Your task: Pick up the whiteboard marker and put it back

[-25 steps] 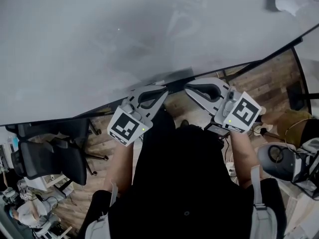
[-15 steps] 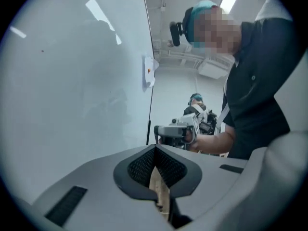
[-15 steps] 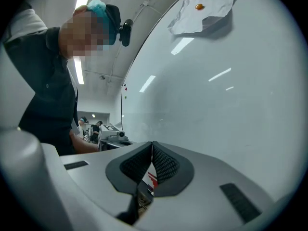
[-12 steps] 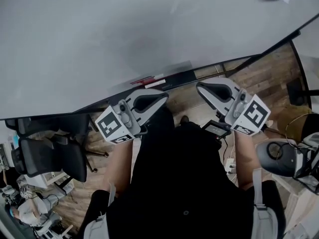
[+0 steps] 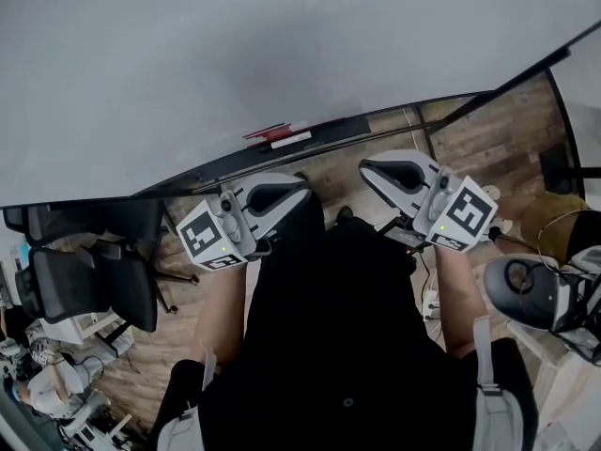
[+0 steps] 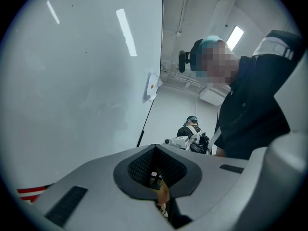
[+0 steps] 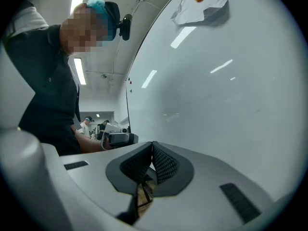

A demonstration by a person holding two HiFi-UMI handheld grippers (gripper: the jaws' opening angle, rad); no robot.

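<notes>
Left tongs, right tongs: both closed, holding nothing. Marker on whiteboard ledge at 12 o'clock; risk: approaching unopened could knock it off

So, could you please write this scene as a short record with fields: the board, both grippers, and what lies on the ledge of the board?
setting: a person stands facing a whiteboard, over a wooden floor
left gripper: jaws together, nothing between them
right gripper: jaws together, nothing between them
ledge: holds a red and white item, possibly the marker; too small to confirm
on board: paper sheet, pinned near the top
nearby: office chair on the person's left
task status: nothing picked up yet
</notes>
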